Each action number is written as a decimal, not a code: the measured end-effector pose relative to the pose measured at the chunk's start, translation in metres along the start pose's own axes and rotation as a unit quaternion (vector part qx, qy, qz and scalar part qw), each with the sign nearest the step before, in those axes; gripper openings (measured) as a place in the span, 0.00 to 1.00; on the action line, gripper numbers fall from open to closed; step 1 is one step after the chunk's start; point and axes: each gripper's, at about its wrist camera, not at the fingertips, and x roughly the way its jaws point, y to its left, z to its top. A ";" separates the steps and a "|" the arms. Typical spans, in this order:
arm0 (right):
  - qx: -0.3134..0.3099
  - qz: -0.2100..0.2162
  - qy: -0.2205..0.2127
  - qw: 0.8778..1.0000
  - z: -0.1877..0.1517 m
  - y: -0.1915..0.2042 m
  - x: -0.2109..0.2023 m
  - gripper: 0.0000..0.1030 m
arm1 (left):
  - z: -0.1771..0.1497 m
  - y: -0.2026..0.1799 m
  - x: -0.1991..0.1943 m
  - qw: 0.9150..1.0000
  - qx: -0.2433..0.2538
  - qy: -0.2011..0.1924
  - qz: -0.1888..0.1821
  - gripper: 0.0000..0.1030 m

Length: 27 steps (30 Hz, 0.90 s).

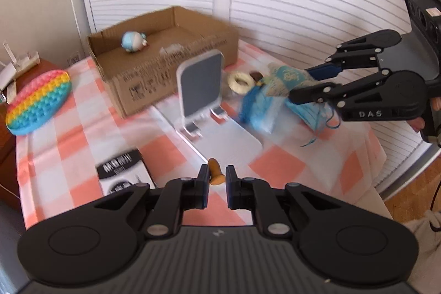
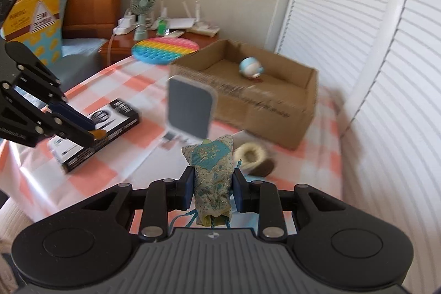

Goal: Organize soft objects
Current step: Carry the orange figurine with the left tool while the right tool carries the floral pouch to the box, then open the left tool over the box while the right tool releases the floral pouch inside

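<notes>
Nearest our left wrist camera, the left gripper [image 1: 217,178] has its fingers clenched on a small orange-brown piece [image 1: 215,174], which pokes up between the pads above the checked tablecloth [image 1: 82,139]. From the right wrist view this same gripper [image 2: 95,135] enters from the left over a black and white box [image 2: 110,123], with a bit of the orange piece showing at its tips.

Nearest our right wrist camera, the right gripper [image 2: 212,183] is grasping a teal and gold brocade pouch [image 2: 212,172], held upright between both pads, its cords hanging below. In the left wrist view the right gripper [image 1: 299,84] comes in from the right with the pouch [image 1: 286,79] at its tips, raised over blue fabric items [image 1: 259,109] on the cloth; blur hides their exact form.

Just beyond the pouch lies a cream ring-shaped plush [image 2: 249,153], touching a dark brown piece [image 2: 266,167]. A phone stand [image 2: 190,109] rises at mid table. Farther off sits an open cardboard box [image 2: 275,112], and inside it, near the far wall, a blue and white round toy [image 2: 250,68]. At far left a rainbow pop mat [image 2: 165,48] rests partly on the table edge.
</notes>
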 end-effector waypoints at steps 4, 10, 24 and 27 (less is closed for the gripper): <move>0.017 -0.014 -0.011 1.000 0.018 -0.024 0.005 0.32 | 0.021 0.015 -0.001 1.000 0.003 -0.012 0.018 0.10; 0.032 -0.020 -0.029 0.999 0.059 -0.057 0.023 0.32 | 0.066 0.043 0.017 0.999 0.010 -0.024 0.043 0.10; 0.064 -0.021 -0.015 0.998 0.135 -0.096 0.110 0.32 | 0.155 0.110 0.115 0.993 -0.076 -0.051 0.076 0.83; 0.071 -0.016 -0.014 0.997 0.154 -0.103 0.130 0.32 | 0.149 0.121 0.105 0.992 -0.094 -0.052 0.062 0.85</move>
